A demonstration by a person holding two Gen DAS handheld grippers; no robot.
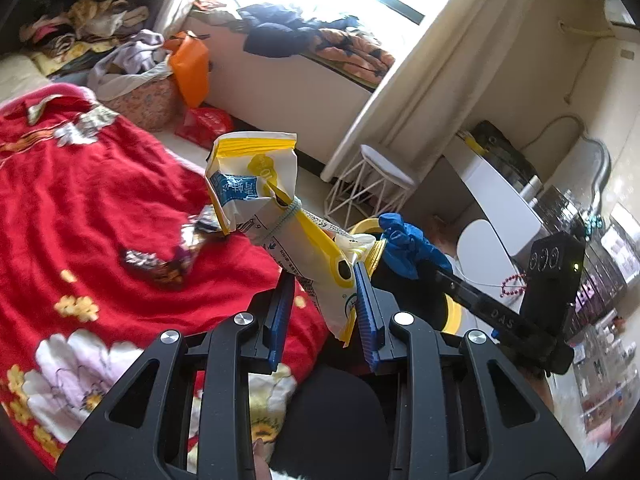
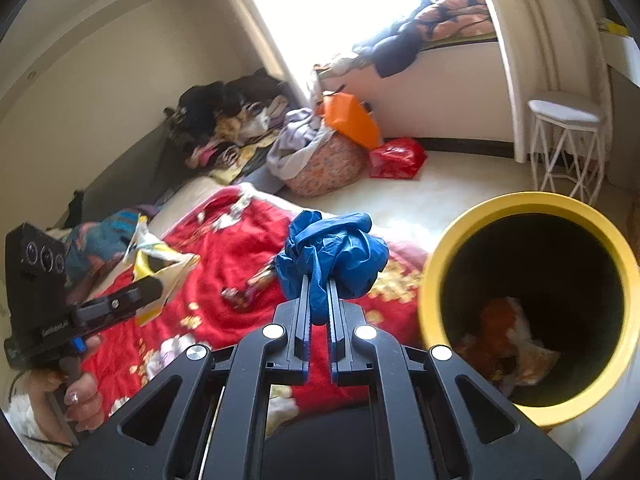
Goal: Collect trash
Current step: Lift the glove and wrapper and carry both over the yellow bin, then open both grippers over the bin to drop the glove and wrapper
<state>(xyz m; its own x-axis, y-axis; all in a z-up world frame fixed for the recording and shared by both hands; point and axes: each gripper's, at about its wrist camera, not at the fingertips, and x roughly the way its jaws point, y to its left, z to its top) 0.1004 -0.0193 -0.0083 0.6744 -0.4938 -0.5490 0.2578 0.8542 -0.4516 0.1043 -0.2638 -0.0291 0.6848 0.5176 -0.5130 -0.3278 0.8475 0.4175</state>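
Observation:
My left gripper (image 1: 324, 280) is shut on a white, yellow and blue snack bag (image 1: 276, 208) tied with a rubber band, held up over the red floral blanket (image 1: 80, 216). My right gripper (image 2: 319, 284) is shut on a crumpled blue glove (image 2: 332, 252), which also shows in the left wrist view (image 1: 404, 248). A yellow-rimmed bin (image 2: 440, 280) with a black inside stands just right of the right gripper and holds some trash (image 2: 508, 344). A shiny candy wrapper (image 1: 176, 256) lies on the blanket; it also shows in the right wrist view (image 2: 252, 288).
A white wire stool (image 2: 564, 136) stands on the floor by the curtain. A floral basket of clothes (image 2: 328, 164), an orange bag (image 2: 352, 120) and a red bag (image 2: 396, 158) sit beyond the bed. A white desk (image 1: 496, 200) stands to the right.

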